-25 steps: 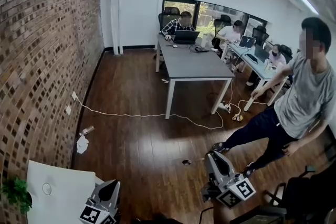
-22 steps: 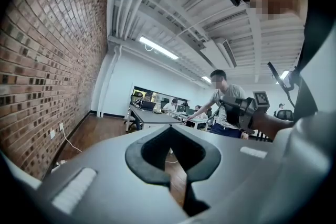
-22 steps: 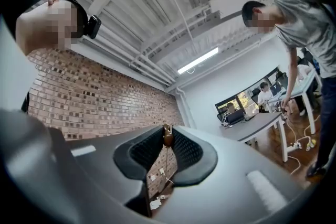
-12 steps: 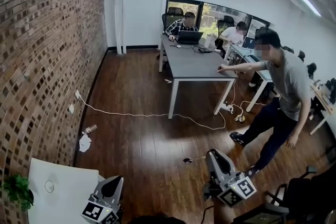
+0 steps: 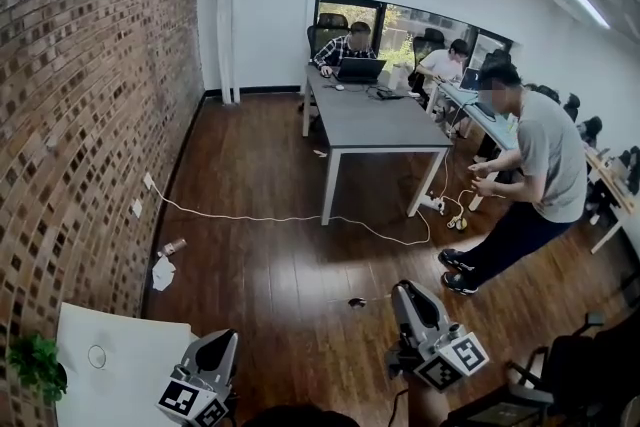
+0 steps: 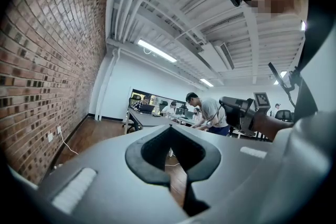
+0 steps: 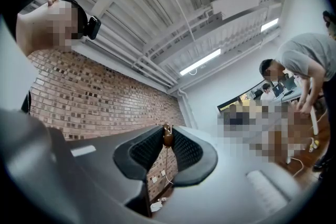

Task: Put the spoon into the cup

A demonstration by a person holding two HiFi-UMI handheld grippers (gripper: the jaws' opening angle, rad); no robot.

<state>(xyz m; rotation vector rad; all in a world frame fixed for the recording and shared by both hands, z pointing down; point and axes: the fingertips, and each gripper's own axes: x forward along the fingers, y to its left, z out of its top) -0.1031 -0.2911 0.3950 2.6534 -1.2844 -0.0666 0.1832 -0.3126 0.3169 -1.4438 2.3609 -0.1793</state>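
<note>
A small dark-bowled spoon sticks out over the wood floor, its thin handle running back into my right gripper, which is shut on it. In the right gripper view the spoon shows end-on as a brown blob pinched between the black pads of the right gripper. My left gripper hovers at the bottom left beside the white table; its tips meet and hold nothing, as the left gripper view also shows. A faint round ring on the table may be the cup; I cannot tell.
A green plant stands at the table's left edge by the brick wall. A person in a grey shirt bends near the desks at the right. A grey desk, a white cable and crumpled paper lie ahead.
The person in the grey shirt has walked away from my right side towards the desks and now bends over. Both grippers have stayed almost where they were.
</note>
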